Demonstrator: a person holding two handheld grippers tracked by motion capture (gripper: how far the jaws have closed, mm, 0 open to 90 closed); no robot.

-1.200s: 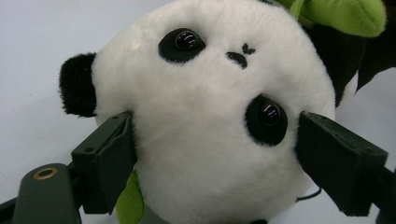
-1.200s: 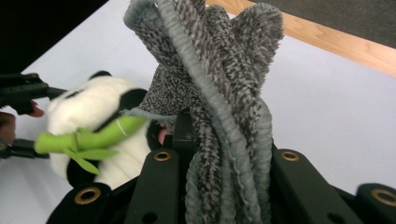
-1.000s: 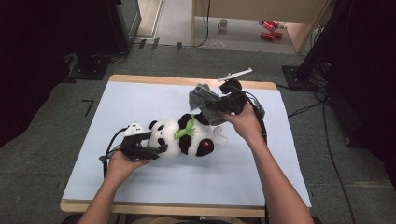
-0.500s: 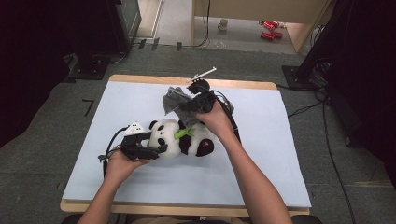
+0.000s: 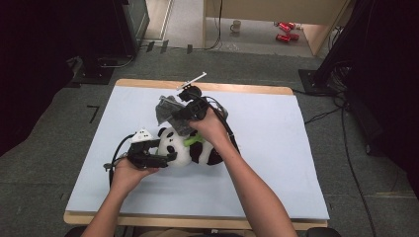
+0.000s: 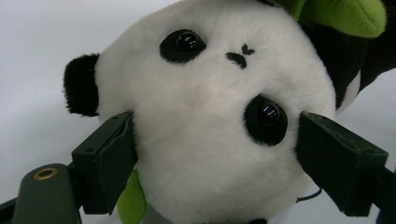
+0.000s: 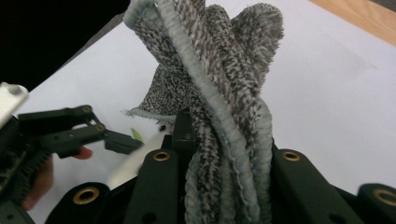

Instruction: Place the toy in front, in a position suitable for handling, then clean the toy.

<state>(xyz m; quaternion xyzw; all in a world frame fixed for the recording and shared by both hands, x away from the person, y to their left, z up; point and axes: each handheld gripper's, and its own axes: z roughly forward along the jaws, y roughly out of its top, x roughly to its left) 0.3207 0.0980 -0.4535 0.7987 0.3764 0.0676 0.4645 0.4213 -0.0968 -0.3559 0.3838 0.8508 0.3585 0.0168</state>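
The left tongs [image 5: 165, 157] clamp the black-and-white plush panda's head [image 6: 210, 121], steadying it on the desk [image 5: 296, 163]; the right tongs [image 5: 174, 117] pinch a bunched grey knitted cloth [image 7: 219, 107] above it, probably to wipe or cover it.

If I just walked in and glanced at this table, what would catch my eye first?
Most likely the toy panda lying near the middle of the pale table, its white head squeezed between the jaws of the left gripper. Right behind it, the right gripper holds a bunched grey cloth just above the panda.
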